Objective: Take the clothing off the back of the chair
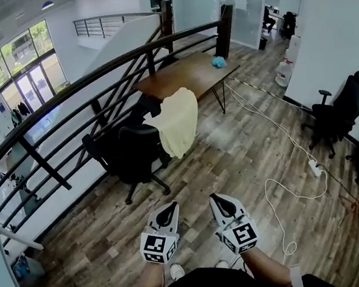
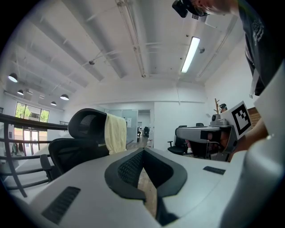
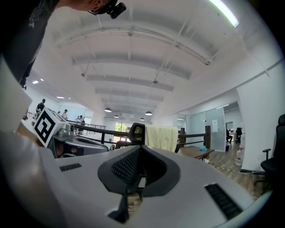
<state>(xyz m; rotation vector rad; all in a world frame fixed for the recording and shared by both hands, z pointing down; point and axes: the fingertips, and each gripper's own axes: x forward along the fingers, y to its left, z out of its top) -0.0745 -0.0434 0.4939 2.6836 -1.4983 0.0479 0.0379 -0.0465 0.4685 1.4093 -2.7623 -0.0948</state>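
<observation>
A pale yellow piece of clothing [image 1: 177, 123] hangs over the back of a black office chair [image 1: 135, 155], which stands beside a wooden table [image 1: 186, 73]. Both grippers are held low in front of the person, well short of the chair and pointing toward it. The left gripper [image 1: 168, 214] is shut and empty, and so is the right gripper [image 1: 220, 203]. Beyond the left gripper [image 2: 142, 153], the left gripper view shows the clothing [image 2: 116, 132] on the chair [image 2: 84, 124]. The right gripper view has the clothing [image 3: 162, 137] straight ahead past the right gripper [image 3: 140, 149].
A dark metal railing [image 1: 92, 79] runs behind the chair and table. A blue object [image 1: 219, 62] lies on the table's far end. A white cable with a power strip [image 1: 314, 168] trails over the wooden floor at right, near more black office chairs [image 1: 342, 111].
</observation>
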